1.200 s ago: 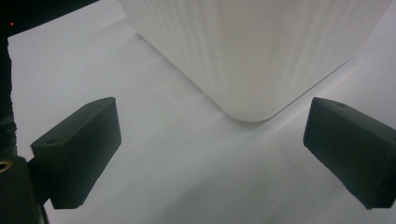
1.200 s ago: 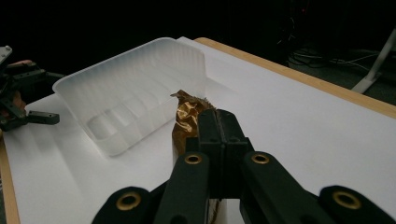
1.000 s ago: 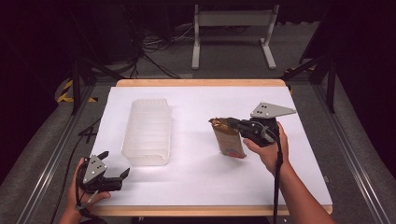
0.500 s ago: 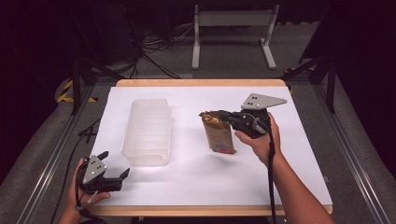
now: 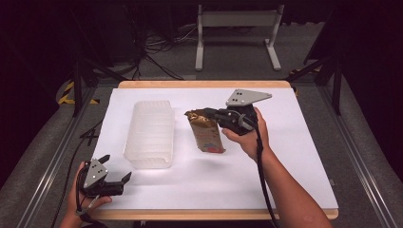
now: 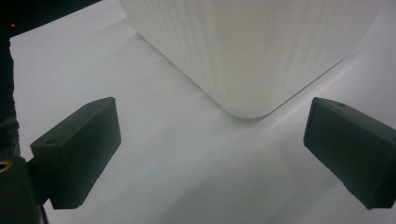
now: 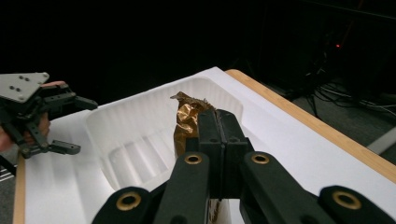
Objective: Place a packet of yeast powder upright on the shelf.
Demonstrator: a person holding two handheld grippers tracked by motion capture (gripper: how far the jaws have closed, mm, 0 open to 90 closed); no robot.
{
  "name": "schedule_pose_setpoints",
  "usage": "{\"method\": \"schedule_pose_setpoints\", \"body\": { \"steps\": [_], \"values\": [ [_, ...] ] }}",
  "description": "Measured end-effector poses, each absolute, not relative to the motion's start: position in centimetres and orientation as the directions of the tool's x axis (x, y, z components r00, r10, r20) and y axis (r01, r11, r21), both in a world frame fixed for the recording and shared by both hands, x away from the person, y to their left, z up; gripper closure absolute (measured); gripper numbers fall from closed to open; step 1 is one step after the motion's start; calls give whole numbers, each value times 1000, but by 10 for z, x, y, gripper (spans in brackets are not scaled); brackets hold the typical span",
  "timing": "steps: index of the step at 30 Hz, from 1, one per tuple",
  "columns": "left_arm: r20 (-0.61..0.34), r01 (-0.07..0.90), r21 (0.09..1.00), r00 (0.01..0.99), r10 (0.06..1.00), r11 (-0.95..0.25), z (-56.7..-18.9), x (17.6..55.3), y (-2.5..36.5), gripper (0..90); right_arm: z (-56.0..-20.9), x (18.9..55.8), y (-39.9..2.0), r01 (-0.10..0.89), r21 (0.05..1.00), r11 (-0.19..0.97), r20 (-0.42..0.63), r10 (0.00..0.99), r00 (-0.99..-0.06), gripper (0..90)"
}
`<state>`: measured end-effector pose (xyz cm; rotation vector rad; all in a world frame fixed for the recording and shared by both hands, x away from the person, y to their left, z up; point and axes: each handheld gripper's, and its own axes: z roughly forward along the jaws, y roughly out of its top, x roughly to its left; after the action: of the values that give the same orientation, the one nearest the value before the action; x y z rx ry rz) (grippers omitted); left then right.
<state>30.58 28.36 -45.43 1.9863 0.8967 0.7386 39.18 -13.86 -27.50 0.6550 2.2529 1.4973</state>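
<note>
Right gripper [image 5: 209, 114] clamped on crinkled gold foil snack pouch [image 5: 205, 133] beside ribbed translucent plastic tray [image 5: 149, 133], left gripper [image 5: 116, 178] jaws wide apart, holding nothing, near tray's corner

The right gripper [image 5: 209, 114] hung raised in the right hand [image 5: 249, 137], jaws clamped shut. The left gripper [image 5: 116, 173] sat low, jaws spread wide.

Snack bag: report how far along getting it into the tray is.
Done: the right tool is shut on the crimped top of the bag, which hangs lifted off the table. In hand: it is being carried toward the white tray and sits beside it, not over it. Left: bring it over the tray and let go. The left tool waits open near the tray's near corner.
</note>
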Motion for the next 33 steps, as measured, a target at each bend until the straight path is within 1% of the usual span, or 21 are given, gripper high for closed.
{"method": "schedule_pose_setpoints", "body": {
  "steps": [20, 27, 33],
  "values": [
    [173, 321, 854, 568, 805, -410, -454, 304, 285, 49, -264, 405, -101, 158, 931, 330, -36, 513, -858, 900],
    [175, 319, 853, 571, 802, -414, -454, 303, 284, 49, -260, 412, -68, 136, 942, 305, -27, 476, -879, 900],
    [170, 320, 855, 569, 804, -407, -455, 302, 287, 49, -261, 416, -41, 122, 942, 311, -30, 443, -896, 900]
  ]
}}
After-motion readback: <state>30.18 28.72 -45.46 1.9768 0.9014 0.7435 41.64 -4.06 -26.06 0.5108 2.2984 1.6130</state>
